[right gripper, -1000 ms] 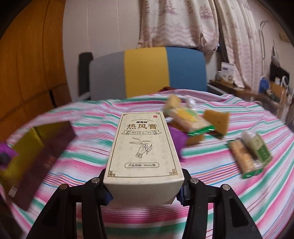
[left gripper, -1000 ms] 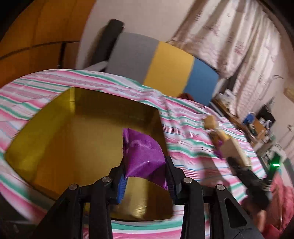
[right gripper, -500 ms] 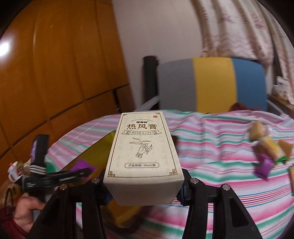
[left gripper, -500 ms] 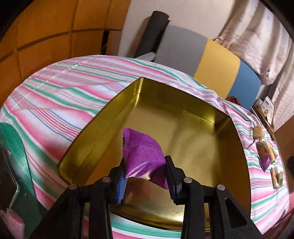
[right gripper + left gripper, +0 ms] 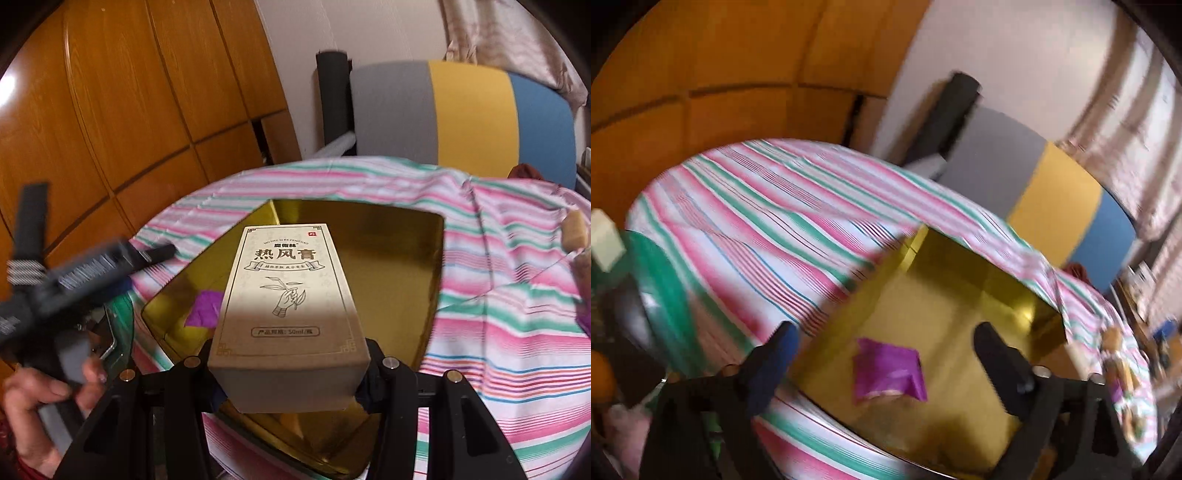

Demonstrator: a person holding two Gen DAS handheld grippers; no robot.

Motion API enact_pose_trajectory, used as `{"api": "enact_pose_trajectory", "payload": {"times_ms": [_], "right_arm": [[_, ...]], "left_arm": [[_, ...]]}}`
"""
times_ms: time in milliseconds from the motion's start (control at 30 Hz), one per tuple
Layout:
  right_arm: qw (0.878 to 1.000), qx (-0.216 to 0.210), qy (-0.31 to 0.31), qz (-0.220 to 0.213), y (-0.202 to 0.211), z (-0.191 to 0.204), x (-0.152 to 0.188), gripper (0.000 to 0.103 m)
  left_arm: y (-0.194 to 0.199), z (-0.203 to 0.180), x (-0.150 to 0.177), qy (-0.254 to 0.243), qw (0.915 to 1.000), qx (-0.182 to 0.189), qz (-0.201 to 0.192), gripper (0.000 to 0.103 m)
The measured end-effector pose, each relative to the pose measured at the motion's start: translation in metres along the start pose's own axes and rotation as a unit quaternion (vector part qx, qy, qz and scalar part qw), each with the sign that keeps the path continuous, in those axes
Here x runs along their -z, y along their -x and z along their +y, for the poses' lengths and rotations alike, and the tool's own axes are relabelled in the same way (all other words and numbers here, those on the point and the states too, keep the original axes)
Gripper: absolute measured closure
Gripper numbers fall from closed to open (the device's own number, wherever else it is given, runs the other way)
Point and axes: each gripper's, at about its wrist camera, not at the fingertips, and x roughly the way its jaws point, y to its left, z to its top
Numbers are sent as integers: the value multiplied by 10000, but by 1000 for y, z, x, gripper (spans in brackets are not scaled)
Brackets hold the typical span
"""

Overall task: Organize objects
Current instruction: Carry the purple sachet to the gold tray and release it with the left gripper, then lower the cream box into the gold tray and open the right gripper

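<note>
**Purple packet in the gold tin, box held above**

Purple packet (image 5: 888,371) lies free in our gold tin (image 5: 964,295); left gripper (image 5: 886,345) fingers are opening around it. Our right gripper (image 5: 290,363) fingers clench the beige box (image 5: 286,295) over the tin.

Room: wood panelling (image 5: 122,110), white wall (image 5: 351,26), curtains (image 5: 1126,122), grey-yellow-blue chair (image 5: 469,118), striped tablecloth (image 5: 757,206).

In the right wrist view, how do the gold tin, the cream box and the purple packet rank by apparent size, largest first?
1. gold tin
2. cream box, enlarged by nearness to the camera
3. purple packet, partly hidden behind the box
</note>
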Motion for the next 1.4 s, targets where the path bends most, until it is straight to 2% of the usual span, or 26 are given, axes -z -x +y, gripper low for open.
{"api": "enact_pose_trajectory", "payload": {"times_ms": [167, 400, 500, 600, 700, 867, 1000, 1133, 1267, 1400], "right_arm": [[9994, 55, 10, 328, -25, 10, -1, 51], [9973, 188, -169, 690, -54, 20, -6, 51], [9954, -128, -79, 944, -64, 30, -6, 49], [9958, -94, 154, 900, -58, 36, -4, 40], [9954, -255, 203, 904, -50, 35, 1, 40], [9918, -720, -182, 1036, -55, 32, 4, 40], [9898, -989, -237, 994, -59, 41, 0, 40], [9834, -1367, -219, 1170, -68, 55, 2, 40], [9847, -1292, -81, 1164, -61, 62, 5, 40], [9915, -1107, -64, 675, -30, 52, 0, 40]], "left_arm": [[13, 7, -14, 108, 9991, -321, -255, 0], [26, 9, -17, 370, 9987, -242, -245, 0], [28, 8, -18, 401, 9986, -227, -258, 0], [31, 9, -20, 468, 9982, -219, -289, 0], [33, 10, -20, 534, 9979, -200, -309, 0], [35, 11, -20, 633, 9974, -149, -298, 0], [42, 10, -23, 644, 9970, -147, -413, 0], [47, 10, -25, 667, 9966, -122, -469, 0], [50, 9, -25, 685, 9964, -102, -495, 0], [49, 6, -23, 679, 9966, -64, -470, 0]]}}
